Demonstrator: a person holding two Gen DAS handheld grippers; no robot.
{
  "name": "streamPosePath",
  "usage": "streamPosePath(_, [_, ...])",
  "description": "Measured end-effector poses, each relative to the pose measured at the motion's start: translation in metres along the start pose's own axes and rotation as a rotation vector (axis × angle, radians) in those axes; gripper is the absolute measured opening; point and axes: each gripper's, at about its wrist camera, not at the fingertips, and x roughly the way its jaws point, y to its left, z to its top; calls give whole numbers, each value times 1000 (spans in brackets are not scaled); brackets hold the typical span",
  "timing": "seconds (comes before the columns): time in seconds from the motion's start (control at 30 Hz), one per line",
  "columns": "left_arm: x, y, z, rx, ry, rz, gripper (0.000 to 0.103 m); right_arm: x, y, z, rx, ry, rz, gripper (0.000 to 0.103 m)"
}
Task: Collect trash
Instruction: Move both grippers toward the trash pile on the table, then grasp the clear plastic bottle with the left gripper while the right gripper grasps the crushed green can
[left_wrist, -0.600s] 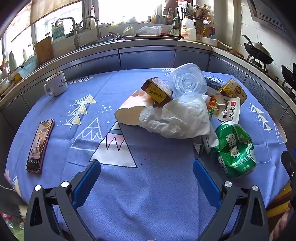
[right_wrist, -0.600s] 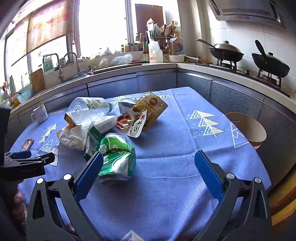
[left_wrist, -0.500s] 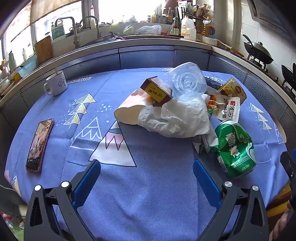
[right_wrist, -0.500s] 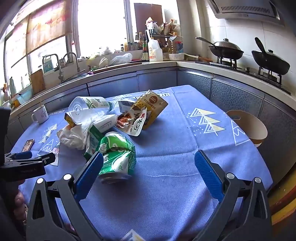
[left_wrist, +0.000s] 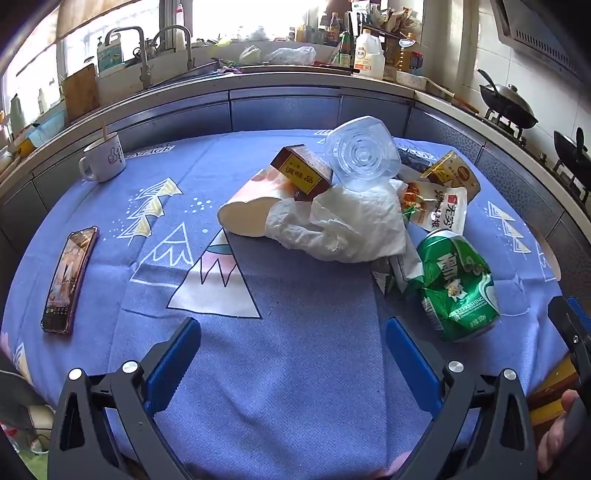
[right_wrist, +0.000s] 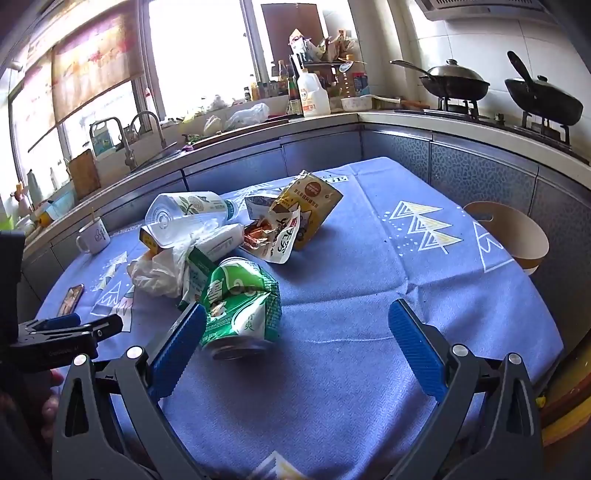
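Observation:
A pile of trash lies on the blue tablecloth (left_wrist: 288, 350): a crushed green can (left_wrist: 458, 280), a crumpled white tissue (left_wrist: 347, 225), a lying paper cup (left_wrist: 247, 210), a brown box (left_wrist: 303, 171), a clear plastic bottle (left_wrist: 362, 155) and snack wrappers (left_wrist: 443, 199). My left gripper (left_wrist: 293, 332) is open and empty, short of the pile. My right gripper (right_wrist: 295, 328) is open and empty; the green can (right_wrist: 240, 302) lies just beyond its left finger. The bottle (right_wrist: 184, 214), tissue (right_wrist: 155, 273) and wrappers (right_wrist: 295, 221) lie behind it.
A phone (left_wrist: 68, 280) and a white mug (left_wrist: 103, 158) sit at the table's left. A tan bin (right_wrist: 509, 236) stands past the table's right edge. The kitchen counter with sink (left_wrist: 155, 66) and woks (right_wrist: 458, 83) runs behind.
Both views have shifted slightly; the right gripper has edged a little closer to the green can. Both grippers stay open and the trash has not moved.

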Motion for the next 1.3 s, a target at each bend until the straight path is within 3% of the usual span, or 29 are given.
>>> streamPosePath(0.1, [-9,2,-3,-11,-42,-56,99,0,-6,-4,37,14,42,97])
streamPosePath(0.17, [-16,1,-4,-6,-73,-112,99,11,-6,-10,47,93,88,97])
streamPosePath(0.3, [-27,-5,0,40,-107,-133,99,27,0,-18,45,188,164,97])
streamPosePath(0.37, [-28,-9,-1,63,-106,-173,99,31,3,-19,38,203,190,97])
streamPosePath(0.57, [-24,-19,3,110,-84,-198,99,42,12,-25,17,262,225,97])
streamPosePath(0.8, [-14,-9,1,69,-50,-202,99,45,13,-22,1,256,217,96])
streamPosePath(0.87, [-11,-6,2,62,-40,-206,99,45,15,-22,-6,250,208,90])
streamPosePath(0.93, [-7,1,6,56,-35,-207,99,44,9,-19,-5,245,192,72])
streamPosePath(0.97, [-4,6,9,45,-32,-208,99,44,5,-17,-5,243,184,70])
streamPosePath(1.0, [-1,11,13,31,-23,-213,95,44,3,-16,-8,243,177,62])
streamPosePath(1.03, [1,16,17,21,-8,-230,85,46,2,-14,-13,247,172,55])
streamPosePath(1.17, [20,25,38,-4,61,-317,71,56,0,-6,-17,263,192,47])
streamPosePath(1.3, [22,20,72,36,16,-318,69,66,-8,10,23,252,211,47])
